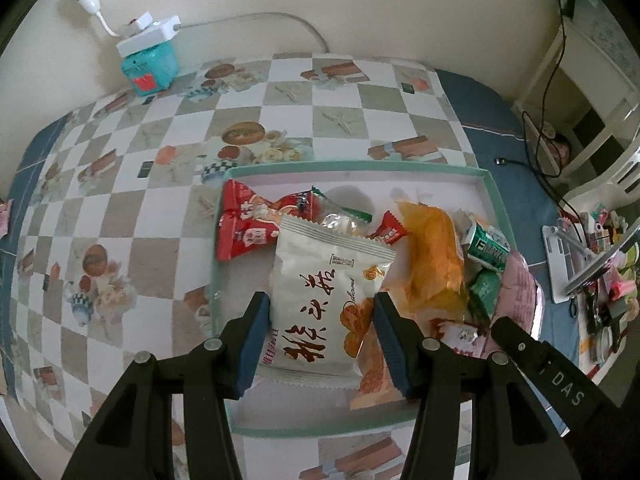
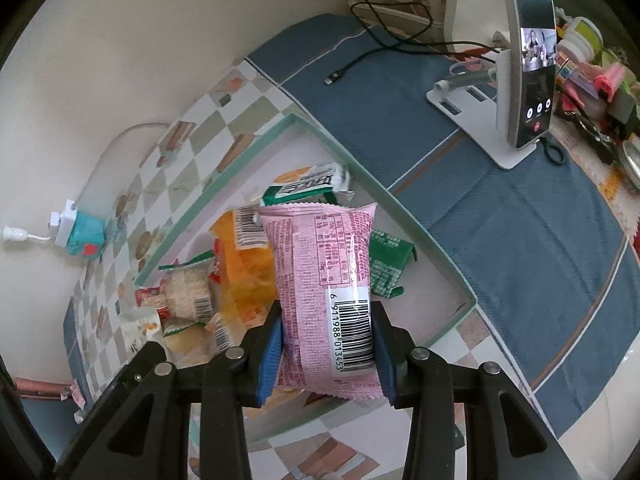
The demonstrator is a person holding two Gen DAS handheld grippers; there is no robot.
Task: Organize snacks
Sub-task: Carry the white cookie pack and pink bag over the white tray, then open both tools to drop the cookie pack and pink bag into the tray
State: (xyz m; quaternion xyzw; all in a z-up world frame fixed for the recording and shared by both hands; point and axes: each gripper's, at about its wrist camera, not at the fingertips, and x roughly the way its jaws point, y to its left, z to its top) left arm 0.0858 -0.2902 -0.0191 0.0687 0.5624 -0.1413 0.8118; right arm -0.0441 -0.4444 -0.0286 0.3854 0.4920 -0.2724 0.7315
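Note:
A shallow tray with a green rim [image 1: 496, 200] lies on the checked tablecloth and holds several snack packets. My left gripper [image 1: 320, 332] is shut on a white packet with brown lettering [image 1: 320, 280], held over the tray's near left part. Behind it lie red packets [image 1: 248, 228] and an orange bag [image 1: 434, 256]. My right gripper [image 2: 326, 346] is shut on a pink packet with a barcode [image 2: 320, 264], held above the tray [image 2: 432, 240]. Under it lie the orange bag [image 2: 244, 264] and green packets [image 2: 386, 264]. The right gripper's black arm [image 1: 536, 356] shows at the tray's right side.
A teal box with a white power adapter [image 1: 150, 60] stands at the table's back left against the wall. A phone on a white stand [image 2: 528, 80], a black cable [image 2: 384, 52] and a clutter of small items [image 2: 592, 72] sit on the blue cloth to the right.

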